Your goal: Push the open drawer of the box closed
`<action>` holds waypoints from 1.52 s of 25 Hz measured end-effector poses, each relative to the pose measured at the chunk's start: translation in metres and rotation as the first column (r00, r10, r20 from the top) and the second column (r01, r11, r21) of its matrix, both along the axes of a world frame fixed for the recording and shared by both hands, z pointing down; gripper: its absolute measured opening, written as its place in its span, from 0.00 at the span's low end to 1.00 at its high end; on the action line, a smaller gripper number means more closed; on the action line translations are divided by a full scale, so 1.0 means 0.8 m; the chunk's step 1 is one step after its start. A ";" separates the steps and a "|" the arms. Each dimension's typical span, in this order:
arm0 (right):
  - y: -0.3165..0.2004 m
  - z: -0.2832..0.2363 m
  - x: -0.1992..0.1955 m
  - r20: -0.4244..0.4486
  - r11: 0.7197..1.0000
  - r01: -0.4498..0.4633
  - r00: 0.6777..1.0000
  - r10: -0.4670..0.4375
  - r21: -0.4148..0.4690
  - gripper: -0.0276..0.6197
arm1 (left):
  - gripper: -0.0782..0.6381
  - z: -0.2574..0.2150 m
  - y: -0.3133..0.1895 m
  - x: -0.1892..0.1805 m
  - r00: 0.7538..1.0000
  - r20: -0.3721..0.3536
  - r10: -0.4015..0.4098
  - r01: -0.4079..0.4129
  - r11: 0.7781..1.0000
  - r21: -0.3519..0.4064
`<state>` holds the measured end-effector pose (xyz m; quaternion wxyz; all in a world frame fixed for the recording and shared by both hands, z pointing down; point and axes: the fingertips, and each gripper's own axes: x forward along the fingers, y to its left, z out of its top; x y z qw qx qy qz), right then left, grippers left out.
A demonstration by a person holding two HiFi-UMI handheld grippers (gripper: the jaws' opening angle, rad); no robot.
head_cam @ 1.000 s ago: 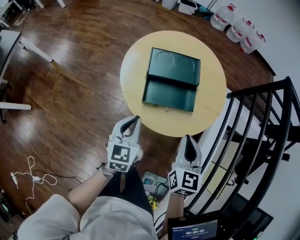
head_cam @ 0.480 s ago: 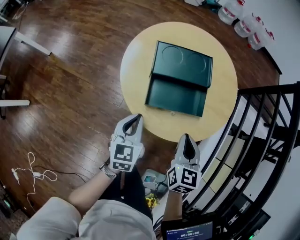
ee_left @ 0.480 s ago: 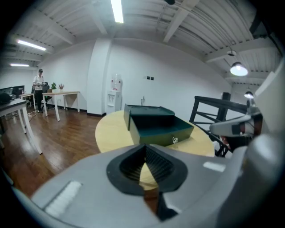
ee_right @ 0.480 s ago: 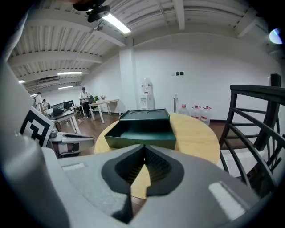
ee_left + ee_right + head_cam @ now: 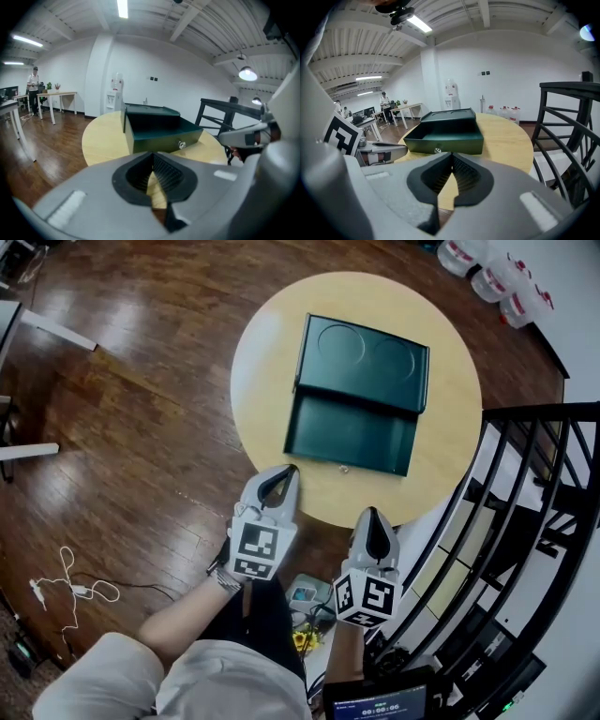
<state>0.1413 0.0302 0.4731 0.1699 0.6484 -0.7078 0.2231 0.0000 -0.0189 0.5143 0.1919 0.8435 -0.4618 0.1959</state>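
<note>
Head view: a dark green rectangular metal box (image 5: pixel 367 354) is seen lying flat near the centre of a round light wooden table (image 5: pixel 453 418). Two circular rings are pressed into its lid. Its shallow drawer (image 5: pixel 352 430) is drawn out toward the table's near edge and is seen to be empty. A small silver knob (image 5: pixel 344 468) is fixed at the middle of the drawer front, short of the table's near edge.

The left gripper (image 5: pixel 288 472) is held at the table's near edge, toward its left side, with its tips pointed at the drawer's near left corner but apart from it. In the left gripper view the jaws are seen closed together at their tips, with nothing between them, and the drawer front and knob (image 5: pixel 182 145) are seen beyond.

The right gripper (image 5: pixel 372 515) is held just off the table's near edge, toward its right side, clear of the drawer. In the right gripper view its jaws are likewise met at the tips and nothing is gripped; the open drawer (image 5: pixel 445 137) is faced squarely.

A dark polished wooden floor (image 5: pixel 141 381) is noted around the table. A black metal railing (image 5: pixel 539 521) stands to the table's right, clear plastic water bottles (image 5: pixel 511 294) beyond its far right, and a white cable (image 5: pixel 70 589) lies on the floor well to its near left.
</note>
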 end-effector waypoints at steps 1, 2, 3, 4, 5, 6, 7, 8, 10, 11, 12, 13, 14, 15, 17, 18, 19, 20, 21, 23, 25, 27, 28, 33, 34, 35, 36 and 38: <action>-0.001 0.001 0.000 -0.001 1.000 -0.001 1.000 0.001 -0.001 0.05 | 0.12 0.001 -0.001 0.000 1.000 0.003 0.006 -0.006 1.000 0.000; -0.001 0.002 0.000 -0.002 1.000 -0.002 1.000 0.002 -0.002 0.05 | 0.12 0.002 -0.002 0.000 1.000 0.004 0.010 -0.010 1.000 -0.002; -0.002 0.002 0.000 -0.003 1.000 -0.004 1.000 0.004 -0.003 0.05 | 0.12 0.004 -0.003 -0.001 1.000 0.004 0.011 -0.011 1.000 -0.005; -0.003 0.003 0.000 -0.002 1.000 -0.006 1.000 0.006 -0.004 0.05 | 0.12 0.005 -0.004 -0.001 1.000 0.004 0.010 -0.010 1.000 -0.008; -0.004 0.003 0.000 -0.001 1.000 -0.008 1.000 0.008 -0.005 0.05 | 0.12 0.005 -0.006 -0.001 1.000 0.004 0.011 -0.011 1.000 -0.010; -0.005 0.002 0.001 0.001 1.000 -0.010 1.000 0.010 -0.005 0.05 | 0.12 0.005 -0.008 0.001 1.000 0.006 0.013 -0.013 1.000 -0.010; -0.007 0.002 0.002 0.003 1.000 -0.012 1.000 0.012 -0.005 0.05 | 0.12 0.005 -0.010 0.003 1.000 0.009 0.018 -0.018 1.000 -0.008; -0.008 0.002 0.002 0.003 1.000 -0.013 1.000 0.013 -0.005 0.05 | 0.12 0.005 -0.012 0.005 1.000 0.011 0.024 -0.024 1.000 -0.008; -0.010 0.003 0.002 0.003 1.000 -0.016 1.000 0.016 -0.006 0.05 | 0.12 0.006 -0.014 0.007 0.999 0.013 0.034 -0.034 0.999 -0.010; -0.011 0.004 0.002 0.003 1.000 -0.018 1.000 0.018 -0.008 0.05 | 0.12 0.006 -0.015 0.007 0.999 0.014 0.037 -0.037 0.999 -0.012; -0.012 0.005 0.003 0.003 1.000 -0.021 1.000 0.021 -0.010 0.05 | 0.12 0.006 -0.015 0.007 0.999 0.017 0.039 -0.039 0.999 -0.014; -0.013 0.006 0.005 0.003 1.000 -0.024 1.000 0.024 -0.012 0.05 | 0.12 0.006 -0.015 0.008 0.999 0.020 0.041 -0.041 0.999 -0.015; -0.013 0.007 0.007 0.002 1.000 -0.026 1.000 0.026 -0.014 0.05 | 0.12 0.006 -0.015 0.009 0.999 0.022 0.043 -0.042 0.999 -0.016; -0.014 0.008 0.009 0.001 0.999 -0.029 1.000 0.029 -0.016 0.05 | 0.12 0.006 -0.015 0.010 0.999 0.024 0.043 -0.043 0.999 -0.018; -0.015 0.010 0.013 -0.001 0.999 -0.034 0.999 0.034 -0.019 0.05 | 0.12 0.007 -0.017 0.011 0.998 0.041 0.045 -0.044 0.999 -0.021; -0.016 0.011 0.014 -0.001 0.999 -0.036 0.999 0.036 -0.021 0.05 | 0.12 0.006 -0.018 0.011 0.997 0.056 0.047 -0.046 0.999 -0.019; -0.016 0.011 0.015 -0.002 0.999 -0.039 0.999 0.039 -0.022 0.05 | 0.12 0.005 -0.019 0.010 0.996 0.072 0.048 -0.047 0.999 -0.016; -0.016 0.012 0.016 -0.003 0.999 -0.041 0.999 0.041 -0.024 0.05 | 0.12 0.005 -0.021 0.009 0.995 0.083 0.047 -0.046 0.999 -0.018; -0.016 0.012 0.017 -0.004 0.999 -0.043 0.999 0.043 -0.025 0.05 | 0.12 0.004 -0.022 0.008 0.995 0.084 0.044 -0.042 0.999 -0.024; -0.017 0.012 0.018 -0.004 0.999 -0.047 0.999 0.047 -0.026 0.05 | 0.12 0.005 -0.023 0.008 0.997 0.067 0.041 -0.038 0.998 -0.046; -0.019 0.012 0.019 -0.004 0.998 -0.049 0.999 0.049 -0.027 0.05 | 0.12 0.006 -0.023 0.009 0.998 0.046 0.054 -0.051 0.997 -0.066; -0.021 0.011 0.018 -0.003 0.998 -0.050 0.999 0.050 -0.026 0.05 | 0.12 0.006 -0.021 0.012 0.997 0.034 0.073 -0.070 0.994 -0.083; -0.022 0.011 0.017 -0.002 0.998 -0.051 0.999 0.051 -0.026 0.05 | 0.12 0.005 -0.020 0.013 0.996 0.030 0.082 -0.079 0.993 -0.092; -0.028 0.010 0.013 0.001 0.998 -0.052 0.999 0.052 -0.028 0.05 | 0.12 0.005 -0.015 0.018 0.994 0.010 0.112 -0.109 0.982 -0.156; -0.029 0.010 0.012 0.001 0.998 -0.054 0.999 0.054 -0.028 0.05 | 0.12 0.006 -0.015 0.020 0.993 0.009 0.117 -0.114 0.979 -0.169; -0.031 0.009 0.012 0.002 0.998 -0.056 0.998 0.056 -0.028 0.05 | 0.12 0.007 -0.014 0.021 0.993 0.008 0.121 -0.118 0.976 -0.181; -0.033 0.008 0.012 0.003 0.998 -0.058 0.998 0.058 -0.028 0.05 | 0.12 0.007 -0.014 0.021 0.992 0.006 0.124 -0.121 0.975 -0.189; -0.036 0.007 0.012 0.006 0.998 -0.061 0.998 0.061 -0.027 0.05 | 0.12 0.007 -0.015 0.023 0.992 0.004 0.127 -0.124 0.972 -0.198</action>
